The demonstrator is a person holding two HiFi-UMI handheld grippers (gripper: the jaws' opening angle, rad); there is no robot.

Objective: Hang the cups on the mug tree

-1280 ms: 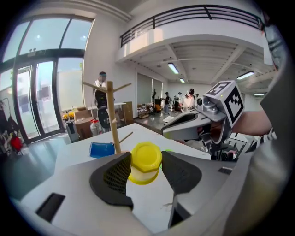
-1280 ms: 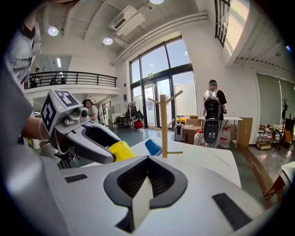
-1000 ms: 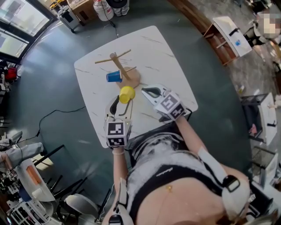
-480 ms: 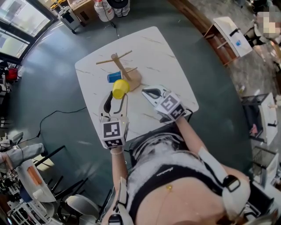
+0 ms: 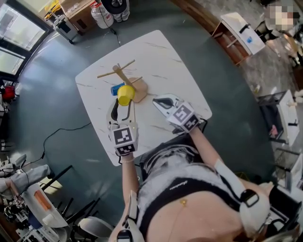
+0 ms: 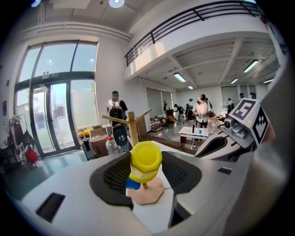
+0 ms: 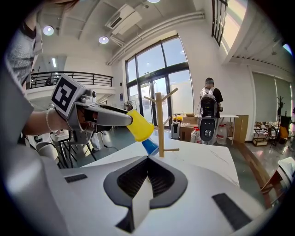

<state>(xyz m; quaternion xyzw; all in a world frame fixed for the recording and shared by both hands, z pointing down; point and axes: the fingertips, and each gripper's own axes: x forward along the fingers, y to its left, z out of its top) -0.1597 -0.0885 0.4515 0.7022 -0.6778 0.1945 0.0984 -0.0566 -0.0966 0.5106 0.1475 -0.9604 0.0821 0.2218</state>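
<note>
My left gripper (image 5: 124, 100) is shut on a yellow cup (image 5: 125, 94) and holds it above the white table (image 5: 165, 61), its base turned toward the wooden mug tree (image 5: 122, 78). In the left gripper view the yellow cup (image 6: 145, 160) sits between the dark pads, right in front of the tree's pole (image 6: 133, 129) and base (image 6: 145, 194). A blue cup (image 5: 116, 89) is low beside the pole, partly hidden behind the yellow one. My right gripper (image 5: 157, 99) is shut and empty, to the right of the tree. From the right gripper view the yellow cup (image 7: 139, 125) hovers over the blue cup (image 7: 150, 146).
The tree's upper pegs (image 5: 106, 73) stick out bare to left and right. A black cable (image 5: 61, 130) runs across the floor left of the table. Boxes and bottles (image 5: 102, 14) stand beyond the far edge, a white shelf unit (image 5: 239, 33) at the upper right.
My left gripper has carried the yellow cup forward and a little upward, closer to the mug tree's pole; it now overlaps the blue cup. The right gripper has stayed put.
</note>
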